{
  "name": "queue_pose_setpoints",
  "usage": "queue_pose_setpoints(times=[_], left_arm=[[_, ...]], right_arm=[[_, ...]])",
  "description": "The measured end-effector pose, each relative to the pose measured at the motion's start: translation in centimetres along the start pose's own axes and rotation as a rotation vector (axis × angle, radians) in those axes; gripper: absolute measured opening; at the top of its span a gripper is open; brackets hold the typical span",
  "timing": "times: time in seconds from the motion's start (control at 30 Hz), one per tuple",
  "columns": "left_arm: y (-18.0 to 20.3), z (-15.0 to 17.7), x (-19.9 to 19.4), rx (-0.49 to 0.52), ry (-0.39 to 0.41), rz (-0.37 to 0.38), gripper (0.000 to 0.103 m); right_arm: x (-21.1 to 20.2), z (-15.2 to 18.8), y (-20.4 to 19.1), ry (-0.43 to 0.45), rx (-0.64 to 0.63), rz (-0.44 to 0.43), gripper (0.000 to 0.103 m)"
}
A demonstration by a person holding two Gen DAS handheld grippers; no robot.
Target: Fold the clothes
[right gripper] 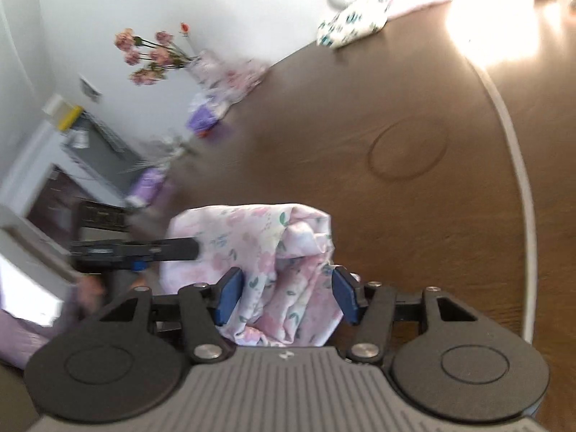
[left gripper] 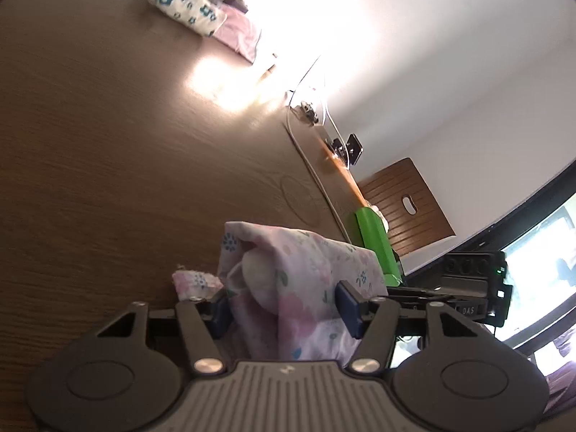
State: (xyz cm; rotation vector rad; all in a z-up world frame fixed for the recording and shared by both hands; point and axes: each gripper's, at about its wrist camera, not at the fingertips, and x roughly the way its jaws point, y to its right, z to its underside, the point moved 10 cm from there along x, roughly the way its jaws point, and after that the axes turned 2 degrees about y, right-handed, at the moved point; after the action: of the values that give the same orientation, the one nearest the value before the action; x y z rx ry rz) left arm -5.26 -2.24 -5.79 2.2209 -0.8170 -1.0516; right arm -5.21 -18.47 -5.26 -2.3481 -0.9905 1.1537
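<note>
A pink floral garment [left gripper: 288, 280] is bunched on the brown wooden table [left gripper: 126, 144]. My left gripper [left gripper: 284, 309] straddles it with blue pads wide apart, cloth between them. My right gripper [right gripper: 288, 297] also has its blue pads wide apart around the same garment [right gripper: 259, 248]. The left gripper's finger [right gripper: 144, 248] shows in the right wrist view, reaching into the cloth from the left. Whether either gripper pinches the cloth is unclear.
Folded clothes [left gripper: 201, 14] lie at the table's far end, also in the right wrist view [right gripper: 352, 18]. A white cable [right gripper: 522, 180] runs along the table. A green box [left gripper: 374, 237], a wooden chair [left gripper: 406, 205], artificial flowers [right gripper: 154, 54] and purple packets [right gripper: 205, 108] stand around.
</note>
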Motion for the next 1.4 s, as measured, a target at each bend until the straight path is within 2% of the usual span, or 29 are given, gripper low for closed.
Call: queue_pose_setpoints(times=[0.03,0.07,0.1,0.13,0.17,0.2,0.27,0.33,0.4,0.43,0.57,0.6,0.7,0.77,0.83,0.87,0.9,0.93,0.97,1.0,1.03,1.07,1.1,1.23,1.33,1.4], left_arm=[[0.4,-0.1,-0.2,0.034,0.003,-0.018,0.068],[0.7,-0.3,-0.6,0.074,0.004,-0.033,0.072],[0.7,-0.6,-1.3,0.092,0.012,-0.048,0.076],[0.6,-0.9,-2.1,0.100,0.024,-0.064,0.080],[0.5,-1.2,-2.9,0.108,0.036,-0.081,0.089],[0.3,-1.5,-3.4,0.101,0.049,-0.099,0.092],[0.0,-1.6,-2.3,0.072,0.052,-0.124,0.091],[-0.6,-1.7,-1.0,0.036,0.048,-0.159,0.083],[-0.7,-1.5,0.3,0.004,0.033,-0.170,0.060],[-0.8,-1.4,0.5,-0.009,0.033,-0.168,0.056],[-1.2,-1.3,1.3,-0.058,0.043,-0.160,0.034],[-1.2,-1.3,1.7,-0.066,0.044,-0.156,0.028],[-1.4,-1.7,2.6,-0.070,0.054,-0.146,0.026],[-1.8,-2.0,2.8,-0.074,0.058,-0.131,0.028],[-2.1,-2.3,2.2,-0.072,0.077,-0.134,0.039],[-2.1,-2.5,1.6,-0.058,0.093,-0.149,0.048],[-1.9,-2.9,0.7,-0.031,0.123,-0.170,0.051],[-1.4,-3.5,-0.4,0.002,0.173,-0.194,0.051],[-0.9,-4.0,-1.5,0.035,0.229,-0.217,0.050],[-0.3,-4.6,-2.7,0.067,0.284,-0.240,0.049],[0.9,-4.8,-3.5,0.114,0.331,-0.249,0.048],[2.3,-4.9,-4.1,0.168,0.373,-0.253,0.040],[3.4,-4.5,-3.9,0.225,0.381,-0.264,0.033],[7.1,-1.9,-1.6,0.462,0.351,-0.323,0.032],[5.5,-1.1,0.7,0.427,0.293,-0.357,0.025],[3.9,-0.5,1.7,0.422,0.259,-0.402,0.012]], right_arm=[[-0.2,0.2,0.0,0.009,-0.024,0.053,0.059],[-0.4,0.2,-0.5,0.019,-0.041,0.101,0.066],[-0.7,0.2,-0.6,0.035,-0.032,0.109,0.069],[-1.0,0.1,-0.7,0.053,-0.016,0.104,0.074],[-1.3,0.0,-0.7,0.071,0.001,0.100,0.078],[-1.2,-0.1,-0.7,0.082,0.032,0.082,0.078],[-0.5,0.1,-0.5,0.083,0.084,0.058,0.078],[0.4,0.1,-0.3,0.077,0.117,0.058,0.077],[1.5,-0.3,-0.6,0.075,0.157,0.042,0.064],[1.9,-0.2,-0.6,0.074,0.186,0.026,0.048],[3.6,-0.1,0.3,0.091,0.293,-0.017,0.022],[4.0,-0.1,0.7,0.090,0.319,-0.031,0.021],[3.9,-0.5,1.4,0.102,0.338,-0.039,0.021],[3.5,-0.9,1.3,0.115,0.308,-0.016,0.039],[2.3,-1.2,1.2,0.154,0.244,0.037,0.049],[1.5,-1.5,1.0,0.181,0.202,0.068,0.049],[0.6,-1.8,0.9,0.209,0.160,0.100,0.048],[-0.2,-2.1,0.6,0.244,0.099,0.137,0.042],[-1.1,-2.6,0.1,0.281,0.033,0.177,0.026],[-1.7,-2.9,-0.7,0.312,-0.042,0.212,0.018],[-1.9,-3.2,-1.7,0.333,-0.115,0.233,0.012],[-1.8,-3.3,-3.0,0.345,-0.183,0.242,0.011],[-1.4,-3.3,-4.2,0.351,-0.245,0.244,0.010],[2.2,-2.8,-7.3,0.344,-0.396,0.265,0.010],[5.3,-2.2,-7.3,0.302,-0.424,0.305,0.010],[6.6,-1.3,-6.8,0.262,-0.423,0.335,0.007]])
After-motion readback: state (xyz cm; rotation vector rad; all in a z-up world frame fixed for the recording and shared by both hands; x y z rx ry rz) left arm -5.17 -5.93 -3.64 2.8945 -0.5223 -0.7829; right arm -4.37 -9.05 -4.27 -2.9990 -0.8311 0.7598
